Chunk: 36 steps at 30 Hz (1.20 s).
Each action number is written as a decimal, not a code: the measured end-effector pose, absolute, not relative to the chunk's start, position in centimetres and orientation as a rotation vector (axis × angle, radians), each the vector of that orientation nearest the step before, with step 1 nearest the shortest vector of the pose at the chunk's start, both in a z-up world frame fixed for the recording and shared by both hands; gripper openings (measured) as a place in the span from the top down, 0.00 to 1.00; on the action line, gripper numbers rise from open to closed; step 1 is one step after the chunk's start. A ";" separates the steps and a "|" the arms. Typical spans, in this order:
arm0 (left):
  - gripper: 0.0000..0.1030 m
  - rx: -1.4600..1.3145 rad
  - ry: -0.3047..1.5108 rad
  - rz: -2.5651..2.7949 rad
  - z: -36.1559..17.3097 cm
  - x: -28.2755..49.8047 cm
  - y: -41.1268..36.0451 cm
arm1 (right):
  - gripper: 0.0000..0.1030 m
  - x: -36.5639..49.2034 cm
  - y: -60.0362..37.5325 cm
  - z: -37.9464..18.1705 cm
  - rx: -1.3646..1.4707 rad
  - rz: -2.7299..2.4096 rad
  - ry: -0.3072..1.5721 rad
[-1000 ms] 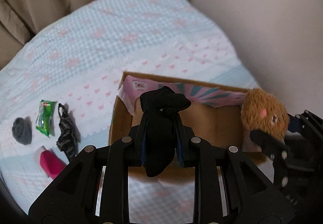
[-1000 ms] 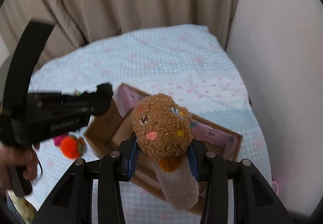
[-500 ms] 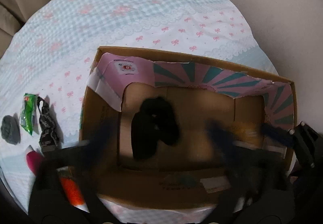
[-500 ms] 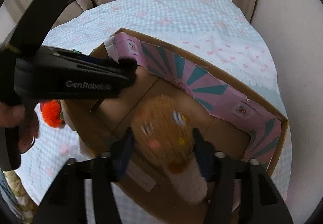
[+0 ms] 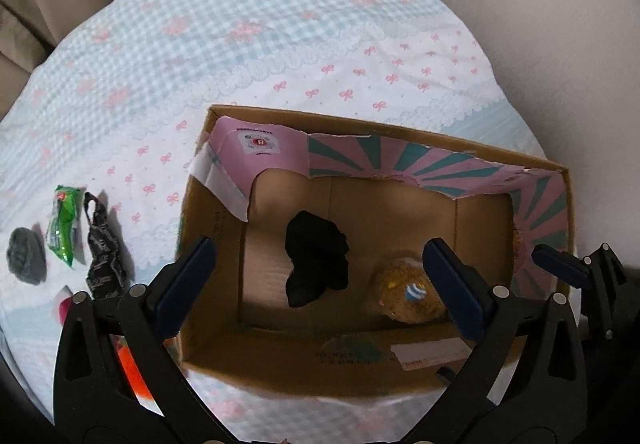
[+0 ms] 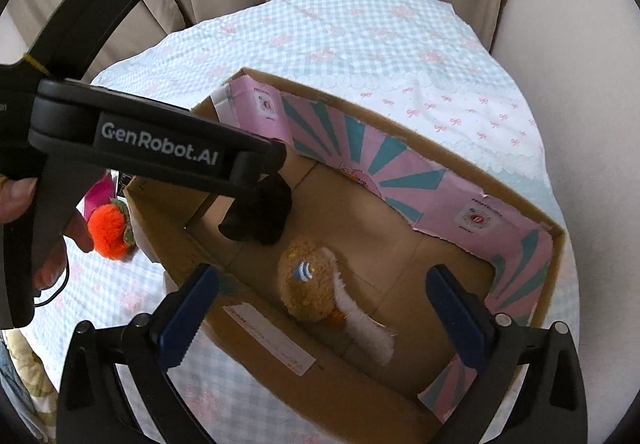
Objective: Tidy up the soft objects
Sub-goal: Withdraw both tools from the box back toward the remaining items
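**Both grippers empty above the box**

While both grippers hang over the open box, neither one holds anything. The left gripper (image 5: 320, 278) has its fingers (image 5: 186, 286) spread wide, with the blue pads far apart, and nothing is between them. The right gripper (image 6: 322, 310) is spread wide in the same way and is also empty; its fingers (image 6: 456, 310) stand over the near part of the box.

Below them, the sock (image 5: 316, 264), black and crumpled, lies on the cardboard floor of the box (image 5: 400, 364), more to the left side. Just beside it, to the right, lies the plush (image 5: 408, 294), brown and fluffy, with a small blue striped patch on it. In the right wrist view the plush (image 6: 306, 290) shows a pale, fuzzy tail part that points to the near wall, and the sock (image 6: 262, 213) is partly hidden behind the body of the left gripper.

The box is brown outside, and pink and teal paper lines its far and right walls. It stands on a bed cover (image 5: 240, 23) with blue checks and pink bows.

Left of the box, on the cover, lie a dark patterned cloth (image 5: 102, 250), a green packet (image 5: 62, 226) and a grey lump (image 5: 26, 260), near to each other. An orange pompom (image 6: 108, 232) lies close to the left wall of the box.
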<state>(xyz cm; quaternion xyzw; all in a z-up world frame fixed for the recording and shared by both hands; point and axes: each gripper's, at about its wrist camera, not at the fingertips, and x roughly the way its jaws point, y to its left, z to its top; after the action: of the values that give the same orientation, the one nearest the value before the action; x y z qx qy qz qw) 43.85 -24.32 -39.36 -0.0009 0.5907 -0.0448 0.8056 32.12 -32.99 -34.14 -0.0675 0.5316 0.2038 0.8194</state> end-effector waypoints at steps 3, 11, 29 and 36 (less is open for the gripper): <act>0.00 0.001 1.242 -0.104 -37.7 43.0 -24.3 | 0.00 31.7 -33.1 -32.9 -0.134 0.424 1.123; 0.00 -0.005 1.154 -0.116 -31.4 40.3 -24.1 | 0.00 30.3 -33.1 -27.7 -0.115 0.387 1.055; 0.00 -0.036 0.865 -0.096 -15.3 27.9 -19.2 | 0.00 22.2 -31.5 -12.2 -0.083 0.154 0.850; 0.00 -0.039 0.729 -0.103 -10.6 20.6 -15.2 | 0.00 17.3 -29.2 -6.7 -0.024 0.014 0.746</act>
<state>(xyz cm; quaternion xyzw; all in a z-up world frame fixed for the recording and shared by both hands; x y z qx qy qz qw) 20.55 -15.18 -10.62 -0.0190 0.3563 -0.0503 0.9328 17.27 -29.25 -6.68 -0.0120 0.3643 0.0069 0.9312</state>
